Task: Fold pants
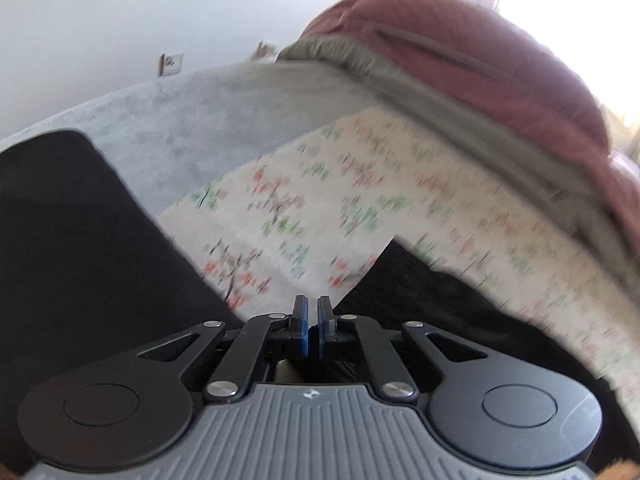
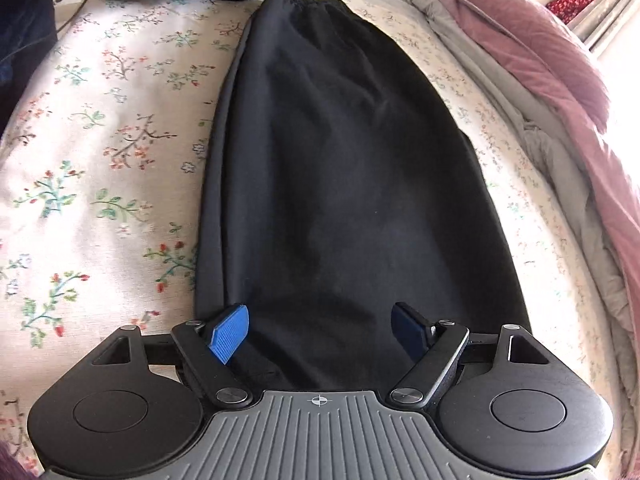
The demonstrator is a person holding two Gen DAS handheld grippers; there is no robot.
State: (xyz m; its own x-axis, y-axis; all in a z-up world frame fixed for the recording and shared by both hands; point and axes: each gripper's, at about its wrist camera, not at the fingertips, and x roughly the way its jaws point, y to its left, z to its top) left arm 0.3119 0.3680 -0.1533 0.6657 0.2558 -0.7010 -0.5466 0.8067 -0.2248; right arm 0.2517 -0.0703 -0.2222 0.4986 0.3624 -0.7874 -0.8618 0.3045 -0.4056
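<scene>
Floral bedsheet (image 2: 100, 128) under black pants (image 2: 340, 160), left gripper (image 1: 312, 322) clenched on waistband, right gripper (image 2: 320, 334) spread.

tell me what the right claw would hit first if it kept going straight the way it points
Most likely the black pants: the open right claw points down at the fabric spread on the floral bedsheet, with nothing between them, though depth is unclear.

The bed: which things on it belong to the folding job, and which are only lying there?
For the job:
black pants
left claw, shut at the pants' waistband
right claw, open over the pants

Just lying there:
floral sheet
pink blanket
grey duvet
</scene>
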